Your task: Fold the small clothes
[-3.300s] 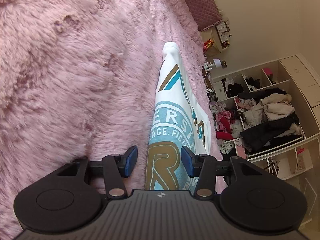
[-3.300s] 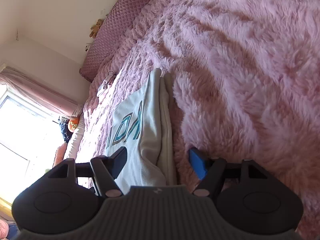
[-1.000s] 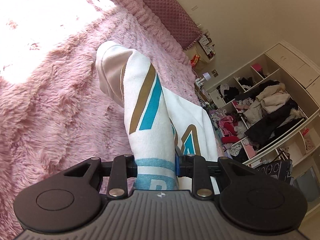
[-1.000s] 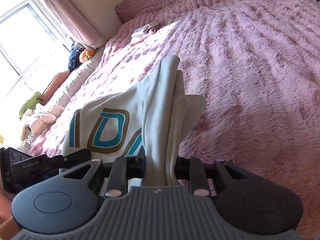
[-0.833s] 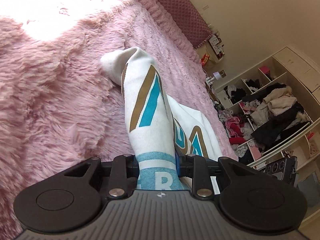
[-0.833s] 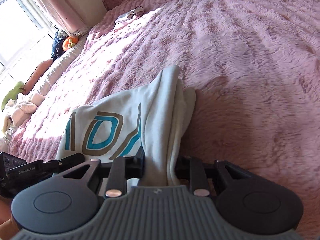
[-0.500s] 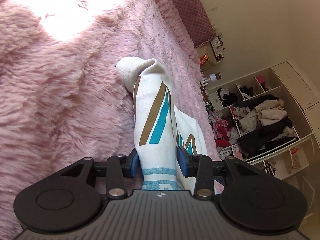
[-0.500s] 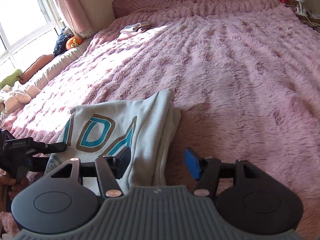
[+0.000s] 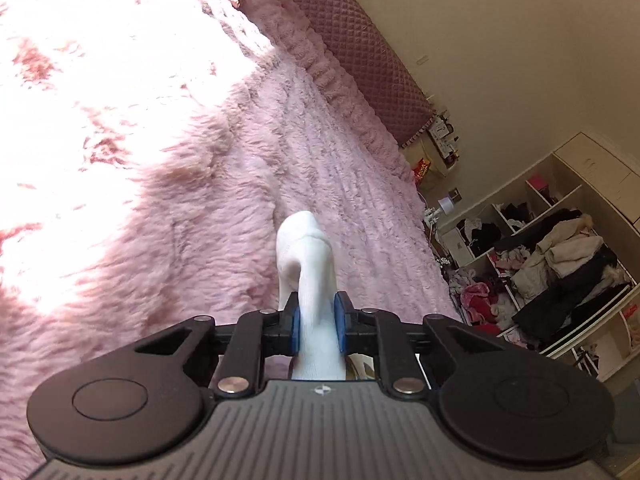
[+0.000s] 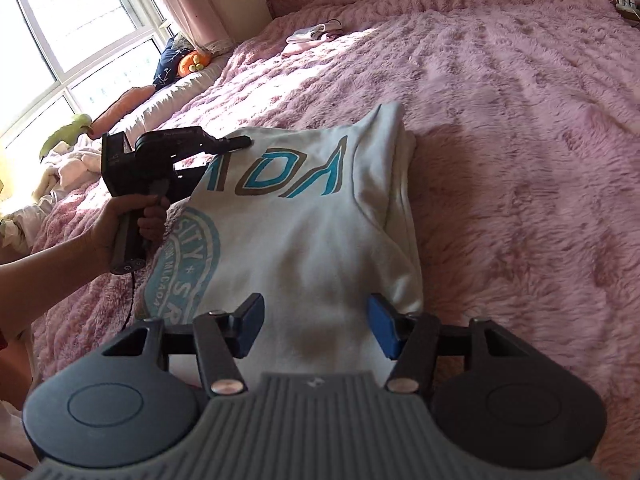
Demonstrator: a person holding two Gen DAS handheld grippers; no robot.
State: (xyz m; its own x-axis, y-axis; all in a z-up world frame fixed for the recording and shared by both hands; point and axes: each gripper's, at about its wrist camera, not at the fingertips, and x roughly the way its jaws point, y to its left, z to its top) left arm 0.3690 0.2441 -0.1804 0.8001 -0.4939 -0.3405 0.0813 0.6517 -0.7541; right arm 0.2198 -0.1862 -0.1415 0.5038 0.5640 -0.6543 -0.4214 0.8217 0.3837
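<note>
A white shirt (image 10: pixel 320 216) with teal and brown lettering lies folded on the pink fleece blanket (image 10: pixel 520 128). My right gripper (image 10: pixel 316 328) hovers open over its near edge. Its jaws are closing slightly and the pads press on nothing. My left gripper (image 9: pixel 316 322) is shut on a plain white fold of the shirt (image 9: pixel 306 248), its jaws still closing, blue pads pressing both sides. In the right wrist view the left gripper (image 10: pixel 242 143), held by a hand (image 10: pixel 120 220), sits at the shirt's far left corner.
A quilted headboard (image 9: pixel 360 60) runs along the bed's far end. Open shelves (image 9: pixel 560 264) stuffed with clothes stand beyond the bed's right side. A window (image 10: pixel 60 32), cushions and soft toys (image 10: pixel 192 62) line the left. Small folded clothes (image 10: pixel 312 34) lie far up the bed.
The right gripper let go of the raised shirt fold and opened; the shirt now lies flat. The left gripper came down, loosened, then closed again on a white fold.
</note>
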